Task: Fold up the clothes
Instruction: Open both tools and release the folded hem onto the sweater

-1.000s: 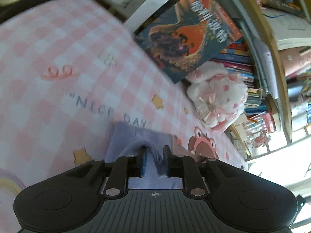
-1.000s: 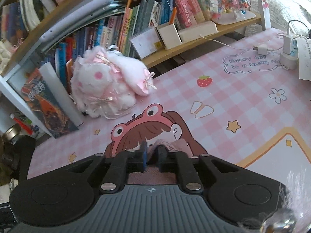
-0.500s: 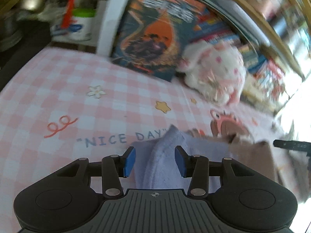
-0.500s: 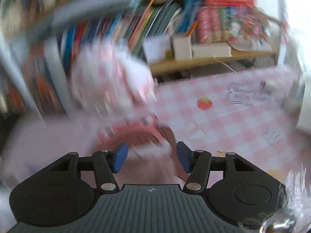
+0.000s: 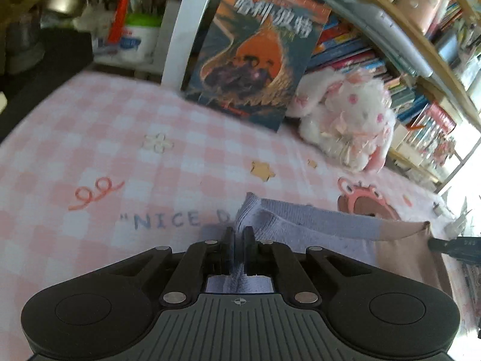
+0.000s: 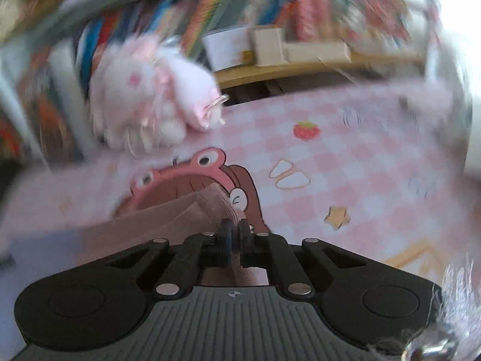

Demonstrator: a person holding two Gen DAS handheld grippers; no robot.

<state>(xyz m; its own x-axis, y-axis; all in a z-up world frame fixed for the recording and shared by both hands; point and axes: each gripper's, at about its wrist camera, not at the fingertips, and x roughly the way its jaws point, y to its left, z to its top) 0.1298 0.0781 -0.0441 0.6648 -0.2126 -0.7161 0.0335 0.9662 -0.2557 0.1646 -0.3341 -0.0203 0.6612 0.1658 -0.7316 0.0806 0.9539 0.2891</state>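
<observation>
The left tongs (image 5: 237, 240) are clamped on the lavender end of a knitted garment in lavender and dusty brown (image 5: 315, 231), pinching a raised ridge of the knit between their dark pads. From that grip the cloth runs off to the right, its upper edge lifted a little above the pink-and-white checked mat on the worktop (image 5: 99, 138), and the lavender gives way to brown near the far corner. The right tongs (image 6: 235, 233) are closed on that brown end (image 6: 168, 219), where a ribbed edge sticks up just ahead of the fingertips; the right wrist view is heavily smeared, so little else there is sharp. The garment lies over the printed words "NICE D…" and just in front of a pink frog cartoon printed on the mat (image 6: 186, 177). Behind it, near the shelves, a fluffy white plush toy with pink bows (image 5: 348, 120) sits beside a dark-covered book with an orange picture (image 5: 255, 48) that leans against a white upright.
</observation>
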